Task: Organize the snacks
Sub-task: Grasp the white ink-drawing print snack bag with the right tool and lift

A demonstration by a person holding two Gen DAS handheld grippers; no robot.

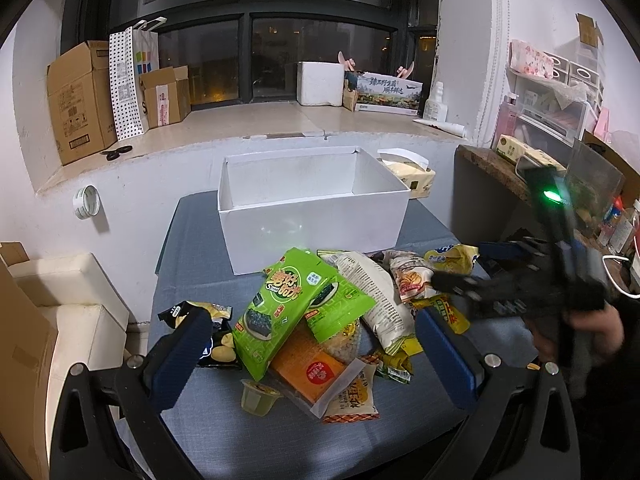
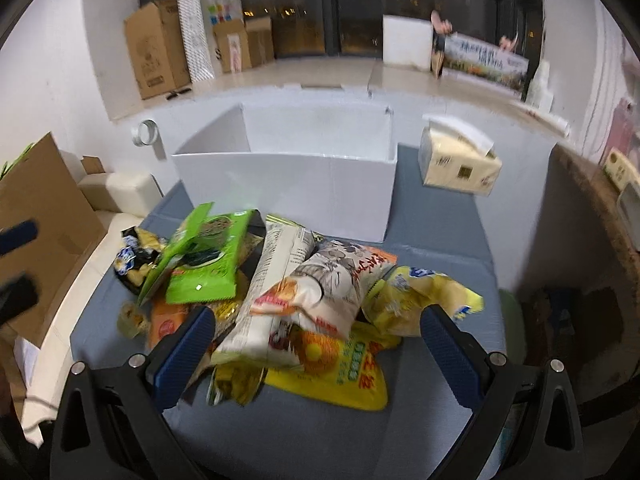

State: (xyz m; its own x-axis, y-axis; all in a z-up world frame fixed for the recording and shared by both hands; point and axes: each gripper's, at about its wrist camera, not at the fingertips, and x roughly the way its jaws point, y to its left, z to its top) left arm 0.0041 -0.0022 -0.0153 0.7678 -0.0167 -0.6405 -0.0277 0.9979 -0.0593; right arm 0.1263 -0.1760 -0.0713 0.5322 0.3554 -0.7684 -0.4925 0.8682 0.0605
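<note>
A pile of snack packets lies on the grey-blue table (image 1: 192,256) in front of an empty white box (image 1: 312,208). On top are two green seaweed packs (image 1: 280,312), a white bag (image 1: 376,300), an orange pack (image 1: 308,368) and a jelly cup (image 1: 258,398). My left gripper (image 1: 312,344) is open, hovering over the near side of the pile. My right gripper (image 2: 316,340) is open above a white-and-red bag (image 2: 332,288), yellow packets (image 2: 344,372) and the white box (image 2: 288,192). The right gripper (image 1: 460,284) also shows in the left wrist view, over the pile's right side.
A tissue pack (image 2: 460,160) stands right of the box. The window ledge behind holds cardboard boxes (image 1: 80,96), a foam box (image 1: 320,82) and a bottle (image 1: 436,102). A cluttered side shelf (image 1: 540,136) is at right, a white seat (image 1: 68,280) at left.
</note>
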